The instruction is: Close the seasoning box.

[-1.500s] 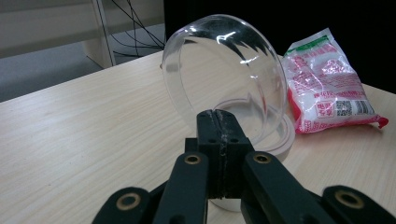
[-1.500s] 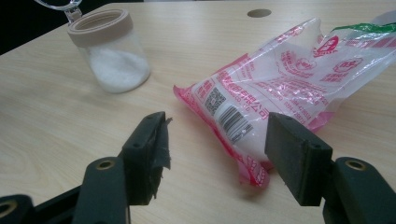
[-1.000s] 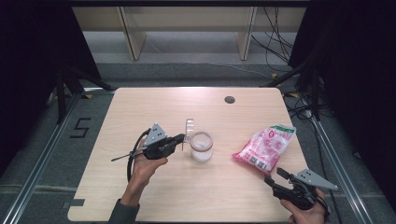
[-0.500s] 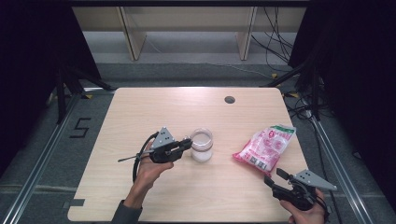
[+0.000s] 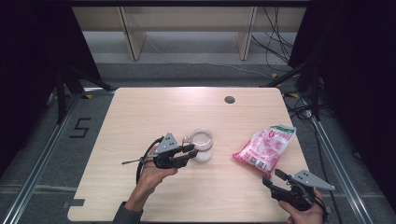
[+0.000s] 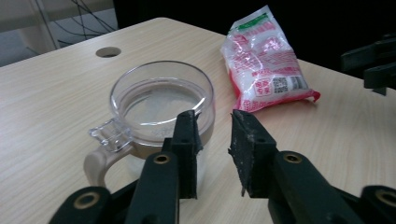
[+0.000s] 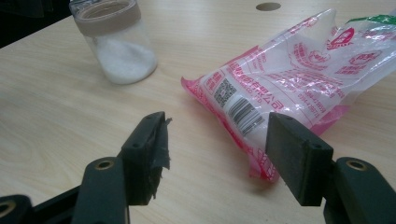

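Note:
A clear jar (image 5: 201, 145) with a tan collar and white powder in it stands mid-table; its clear lid with a small tab (image 6: 109, 133) lies down over the mouth. My left gripper (image 5: 191, 150) sits just left of the jar, its tips by the jar's side. Its jaws have just been opening and stand a little apart with nothing between them, as the left gripper view (image 6: 212, 123) shows. A pink and white printed bag (image 5: 266, 147) lies to the right. My right gripper (image 5: 273, 177) is open at the table's front right, pointing at the bag (image 7: 289, 79) without touching it.
A round hole (image 5: 229, 99) is set in the wooden table (image 5: 154, 107) near its far edge. Dark stands and cables flank the table on both sides. The right gripper view shows the jar (image 7: 119, 46) beyond the bag's left end.
The jar's lid stood upright a second ago and now lies over the mouth. My left gripper has shifted right and down to the jar, and its jaws have parted. The right gripper has stayed put.

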